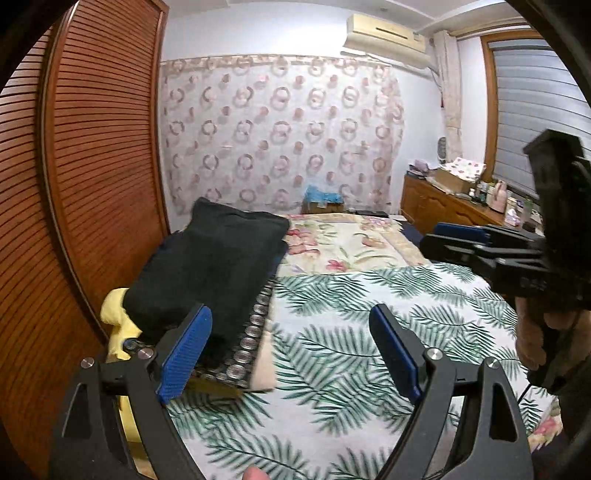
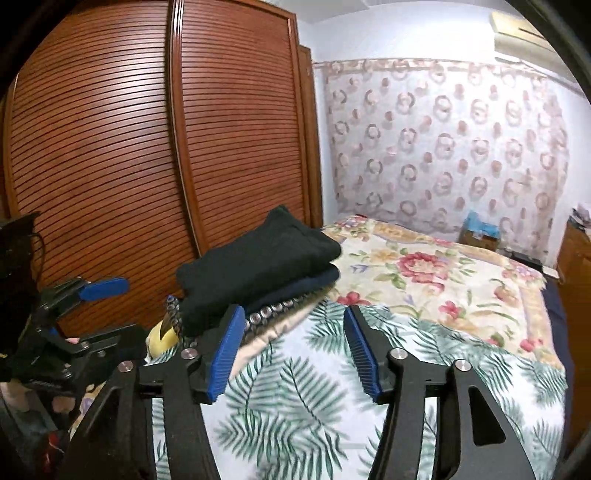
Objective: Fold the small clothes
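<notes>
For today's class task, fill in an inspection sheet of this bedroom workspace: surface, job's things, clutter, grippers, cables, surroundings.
Surface: bed with a palm-leaf sheet in front and a floral quilt behind it.
Job's things: a stack of folded clothes, a black piece on top, lies at the bed's edge beside the wardrobe; a yellow cloth shows under it.
Clutter: no loose garment seen on the palm-leaf sheet.
Grippers: left gripper open, nothing between its pads; right gripper open, also empty.
Cables: a thin dark cable hangs below the right gripper's handle.
Surroundings: slatted wooden wardrobe, patterned curtain, wall air conditioner, crowded wooden dresser.
</notes>
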Motion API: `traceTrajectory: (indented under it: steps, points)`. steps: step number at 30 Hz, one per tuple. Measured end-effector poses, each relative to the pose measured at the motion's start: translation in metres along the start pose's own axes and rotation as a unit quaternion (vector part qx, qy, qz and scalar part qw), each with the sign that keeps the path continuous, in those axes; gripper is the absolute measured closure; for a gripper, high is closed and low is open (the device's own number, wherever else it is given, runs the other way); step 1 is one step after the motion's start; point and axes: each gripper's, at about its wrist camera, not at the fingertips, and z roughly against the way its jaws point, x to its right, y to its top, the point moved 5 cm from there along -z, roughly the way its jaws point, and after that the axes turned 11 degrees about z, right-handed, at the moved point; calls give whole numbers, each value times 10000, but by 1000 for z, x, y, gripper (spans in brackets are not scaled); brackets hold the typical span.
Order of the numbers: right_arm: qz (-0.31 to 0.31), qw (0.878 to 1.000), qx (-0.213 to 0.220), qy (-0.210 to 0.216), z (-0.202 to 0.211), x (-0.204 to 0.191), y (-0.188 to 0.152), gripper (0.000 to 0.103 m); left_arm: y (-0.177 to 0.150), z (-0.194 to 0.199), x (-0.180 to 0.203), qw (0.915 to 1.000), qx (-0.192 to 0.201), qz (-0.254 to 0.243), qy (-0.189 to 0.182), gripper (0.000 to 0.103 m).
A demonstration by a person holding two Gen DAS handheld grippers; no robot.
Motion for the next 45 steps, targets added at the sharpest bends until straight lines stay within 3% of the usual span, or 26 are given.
traceTrajectory:
  steps: [6,14,22,33,45]
  points:
    - [-156,9988,46,-458,61,-10,-21,36,-12,9,36,9997,-27,-91,-220,15]
    - [-381,9923,27,-1182,132,-32,-43,20,-16,23,66,9991,35,-170,-381,15]
    - [-629,9851,133,-1593,186,-61,-48,18,-14,40,91,9983,109,-229,-534,15]
    - [-836,9739,364,-2081,226,-91,-47,18,-8,71,106,9979,393,-164,-481,15]
    - [-865,9702,376,-2230,220,-106,-48,18,-6,78,101,9978,520,-146,-387,15]
